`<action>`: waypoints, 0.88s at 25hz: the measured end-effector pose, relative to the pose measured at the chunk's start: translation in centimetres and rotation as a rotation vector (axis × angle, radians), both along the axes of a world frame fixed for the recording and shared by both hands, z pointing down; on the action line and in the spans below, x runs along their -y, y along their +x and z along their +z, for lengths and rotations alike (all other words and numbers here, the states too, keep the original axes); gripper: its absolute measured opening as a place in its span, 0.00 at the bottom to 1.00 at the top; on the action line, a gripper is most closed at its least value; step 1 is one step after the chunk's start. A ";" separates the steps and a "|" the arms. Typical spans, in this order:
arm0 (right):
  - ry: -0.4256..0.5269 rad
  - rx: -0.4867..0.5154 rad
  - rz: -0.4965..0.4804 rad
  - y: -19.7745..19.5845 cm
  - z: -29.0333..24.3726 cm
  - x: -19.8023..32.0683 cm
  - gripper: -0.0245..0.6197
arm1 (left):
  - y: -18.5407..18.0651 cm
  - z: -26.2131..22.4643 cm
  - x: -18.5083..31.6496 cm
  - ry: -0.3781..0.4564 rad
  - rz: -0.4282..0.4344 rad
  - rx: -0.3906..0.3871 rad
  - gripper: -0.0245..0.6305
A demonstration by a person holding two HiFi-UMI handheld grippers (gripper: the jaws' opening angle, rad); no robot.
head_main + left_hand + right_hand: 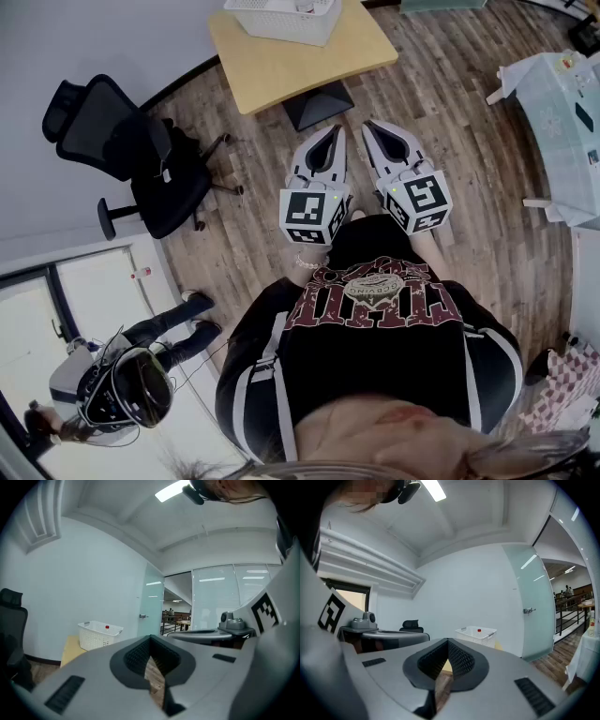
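Left hand-held gripper (pixel 334 131) and right hand-held gripper (pixel 370 126), jaws together and empty, short of the tabletop (pixel 281 73); white basket (pixel 281 21) untouched

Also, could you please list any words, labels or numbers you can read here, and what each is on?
Black shirt: large dark-red print, upside down and warped, not readable.
Marker cubes on the left tool and right tool: black-and-white squares only, no letters.
Pale box at the right edge: small stickers, too small to read.
No text can be quoted.
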State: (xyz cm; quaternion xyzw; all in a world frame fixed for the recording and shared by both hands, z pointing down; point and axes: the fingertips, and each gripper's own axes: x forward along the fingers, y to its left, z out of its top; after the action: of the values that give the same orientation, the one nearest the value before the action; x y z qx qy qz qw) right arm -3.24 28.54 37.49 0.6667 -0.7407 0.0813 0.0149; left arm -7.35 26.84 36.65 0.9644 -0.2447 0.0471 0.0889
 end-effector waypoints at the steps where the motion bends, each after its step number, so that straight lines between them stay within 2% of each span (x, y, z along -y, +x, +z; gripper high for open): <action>1: 0.000 0.000 -0.002 0.1 0.0 -0.1 0.06 | 0.1 0.0 -0.1 0.002 -0.001 0.000 0.11; 22: -0.006 -0.002 -0.065 0.1 0.6 -0.3 0.06 | 0.4 0.9 -0.9 -0.009 -0.041 -0.001 0.11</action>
State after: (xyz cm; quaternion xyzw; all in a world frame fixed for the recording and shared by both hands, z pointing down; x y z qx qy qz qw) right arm -3.09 28.87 38.10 0.6424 -0.7617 0.0821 0.0202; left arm -6.91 27.75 37.57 0.9588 -0.2641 0.0461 0.0944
